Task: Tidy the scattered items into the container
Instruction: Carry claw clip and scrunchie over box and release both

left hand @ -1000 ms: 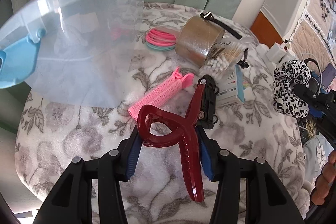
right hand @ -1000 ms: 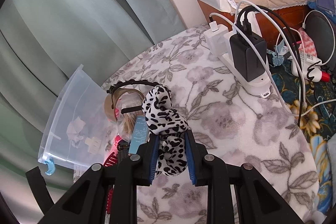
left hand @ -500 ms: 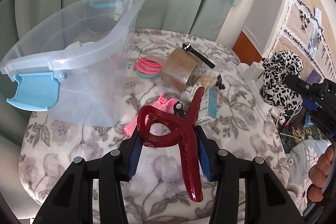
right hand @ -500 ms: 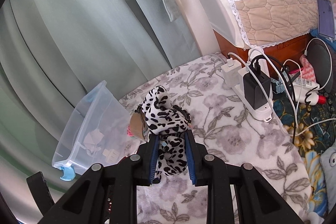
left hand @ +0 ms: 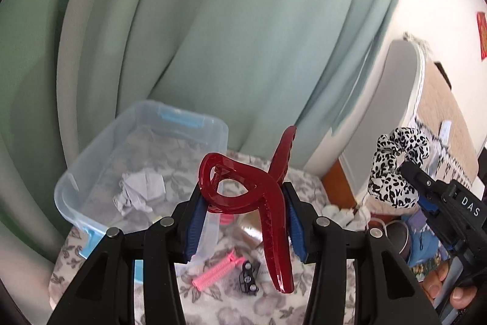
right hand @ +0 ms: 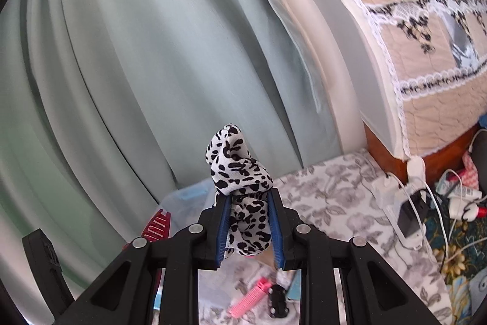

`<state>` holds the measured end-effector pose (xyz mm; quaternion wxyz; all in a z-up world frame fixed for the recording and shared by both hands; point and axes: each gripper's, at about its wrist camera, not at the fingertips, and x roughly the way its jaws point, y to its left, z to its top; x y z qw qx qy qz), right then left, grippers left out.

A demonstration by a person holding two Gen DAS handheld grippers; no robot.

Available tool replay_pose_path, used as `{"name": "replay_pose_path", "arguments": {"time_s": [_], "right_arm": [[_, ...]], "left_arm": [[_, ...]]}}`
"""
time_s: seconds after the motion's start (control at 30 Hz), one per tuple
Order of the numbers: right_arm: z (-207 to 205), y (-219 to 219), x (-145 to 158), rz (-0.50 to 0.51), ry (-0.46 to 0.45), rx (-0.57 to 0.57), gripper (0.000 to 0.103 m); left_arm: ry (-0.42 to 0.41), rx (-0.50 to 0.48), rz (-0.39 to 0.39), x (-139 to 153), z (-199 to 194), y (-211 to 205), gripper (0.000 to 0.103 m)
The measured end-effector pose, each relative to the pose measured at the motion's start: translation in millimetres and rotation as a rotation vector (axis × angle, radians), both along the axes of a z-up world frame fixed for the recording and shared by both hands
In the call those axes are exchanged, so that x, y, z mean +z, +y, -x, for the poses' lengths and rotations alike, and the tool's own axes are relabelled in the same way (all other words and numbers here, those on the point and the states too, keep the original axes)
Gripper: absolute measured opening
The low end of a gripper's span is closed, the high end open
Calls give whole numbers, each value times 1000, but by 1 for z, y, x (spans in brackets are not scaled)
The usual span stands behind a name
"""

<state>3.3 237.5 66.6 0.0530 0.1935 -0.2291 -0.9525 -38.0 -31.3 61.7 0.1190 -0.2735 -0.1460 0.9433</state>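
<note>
My left gripper (left hand: 242,221) is shut on a dark red hair claw clip (left hand: 258,197) and holds it high above the table. The clear plastic container (left hand: 91,172) with blue handles stands below and to the left, with crumpled paper (left hand: 138,194) inside. My right gripper (right hand: 248,229) is shut on a black-and-white spotted scrunchie (right hand: 240,172), also raised; it shows in the left wrist view (left hand: 395,169) at the right. A pink hair roller clip (left hand: 217,271), a small black toy car (left hand: 249,279) and a tape roll (left hand: 249,230) lie on the floral cloth.
Green curtains (left hand: 213,35) hang behind the table. A padded headboard (right hand: 411,20) stands to the right. A white power strip with chargers and cables (right hand: 408,212) lies on the table's right side. A light blue packet (right hand: 295,291) lies near the toy car.
Both grippers have risen well above the table with their items. The container now lies lower in the left wrist view, its inside visible from above.
</note>
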Motion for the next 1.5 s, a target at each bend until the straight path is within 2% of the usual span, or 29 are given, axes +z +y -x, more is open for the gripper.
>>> {"name": "replay_pose_path", "arguments": {"time_s": [0.23, 0.4, 0.53, 0.73, 0.9, 1.17, 1.5], "right_arm": [[18, -44, 55, 3, 137, 59, 26], [26, -80, 68, 13, 176, 113, 26], [23, -107, 52, -15, 155, 156, 26], [32, -140, 8, -35, 44, 231, 26], [45, -161, -15, -67, -26, 257, 26], [54, -168, -46, -112, -114, 277, 28], [65, -182, -66, -153, -184, 299, 29]], "left_arm": [[98, 108, -64, 48, 7, -48, 50], [143, 181, -47, 54, -7, -66, 50], [118, 193, -50, 35, -14, -76, 50], [64, 223, -60, 7, -9, -90, 50], [-1, 235, -73, -16, 5, -97, 50], [-73, 240, -97, -46, 26, -108, 50], [-163, 229, -112, -79, 47, -105, 50]]}}
